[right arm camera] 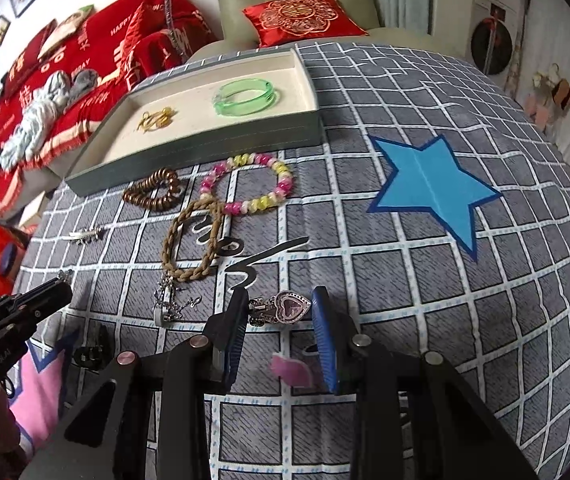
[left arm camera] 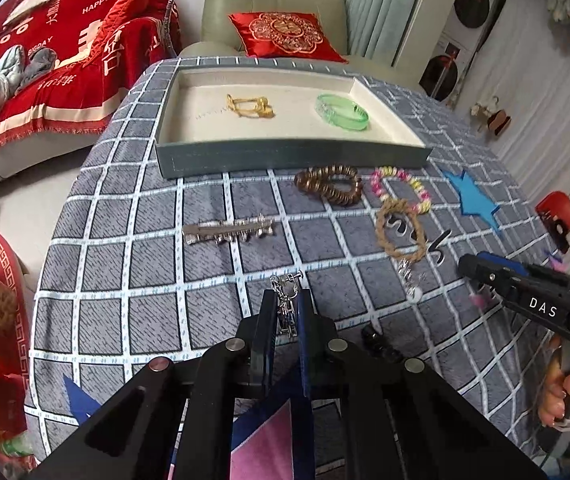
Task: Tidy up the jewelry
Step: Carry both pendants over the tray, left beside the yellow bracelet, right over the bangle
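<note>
Two picks were in hand: left tool (left arm camera: 287, 312) pinched a silver earring (left arm camera: 286, 300); right tool (right arm camera: 279, 312), half-closed, bracketed a heart pendant (right arm camera: 290, 307); the tray (left arm camera: 293, 156) ahead came next, seemingly.

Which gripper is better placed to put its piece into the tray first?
Left, probably. The left gripper is already shut on the silver earring. The right gripper only brackets the heart pendant, with a gap at one pad. The tray lies straight ahead.
</note>
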Tool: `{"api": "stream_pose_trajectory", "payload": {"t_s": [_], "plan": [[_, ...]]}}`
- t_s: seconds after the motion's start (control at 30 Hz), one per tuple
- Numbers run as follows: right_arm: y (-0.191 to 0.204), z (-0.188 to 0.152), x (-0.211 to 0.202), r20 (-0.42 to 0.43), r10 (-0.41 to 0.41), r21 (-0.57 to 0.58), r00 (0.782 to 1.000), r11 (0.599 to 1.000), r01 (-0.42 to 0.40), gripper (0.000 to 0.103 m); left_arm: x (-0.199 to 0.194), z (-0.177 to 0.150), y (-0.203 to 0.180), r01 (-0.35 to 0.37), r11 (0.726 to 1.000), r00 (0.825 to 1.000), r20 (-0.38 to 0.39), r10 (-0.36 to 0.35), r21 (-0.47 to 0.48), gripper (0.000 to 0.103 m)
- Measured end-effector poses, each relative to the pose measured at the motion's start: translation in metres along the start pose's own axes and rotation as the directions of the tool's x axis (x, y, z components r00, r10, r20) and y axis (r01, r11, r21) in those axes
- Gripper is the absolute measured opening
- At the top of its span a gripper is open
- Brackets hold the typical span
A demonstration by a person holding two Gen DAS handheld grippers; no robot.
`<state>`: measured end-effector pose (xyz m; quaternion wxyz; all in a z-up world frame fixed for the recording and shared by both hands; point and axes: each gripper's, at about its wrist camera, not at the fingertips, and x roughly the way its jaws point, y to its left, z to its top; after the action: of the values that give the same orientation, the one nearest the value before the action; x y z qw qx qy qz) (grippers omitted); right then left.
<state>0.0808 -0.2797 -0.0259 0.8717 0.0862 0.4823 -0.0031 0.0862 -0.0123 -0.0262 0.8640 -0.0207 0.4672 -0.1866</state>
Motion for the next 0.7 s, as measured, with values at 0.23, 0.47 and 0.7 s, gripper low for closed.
{"api": "stream_pose_trajectory", "payload": {"t_s": [0.23,0.47,0.7], "plan": [[-0.006,0.021,-0.012,0.022,0.068,0.046,0.997,0.997,-0.069,0.035,-0.012,0.02,0.006,0.021,1.0,0.999,0.033,-0.02,-0.021,0.026],[0.002,0.062,-0.02,0.043,0.101,0.013,0.994,0.995,-0.102,0.035,-0.027,0.057,0.015,0.036,0.999,0.994,0.101,-0.034,-0.019,0.026],[0.008,0.117,-0.017,0.059,0.139,-0.003,0.989,0.99,-0.139,0.035,-0.027,0.108,0.024,0.021,1.0,0.988,0.151,-0.019,-0.011,0.026]]}}
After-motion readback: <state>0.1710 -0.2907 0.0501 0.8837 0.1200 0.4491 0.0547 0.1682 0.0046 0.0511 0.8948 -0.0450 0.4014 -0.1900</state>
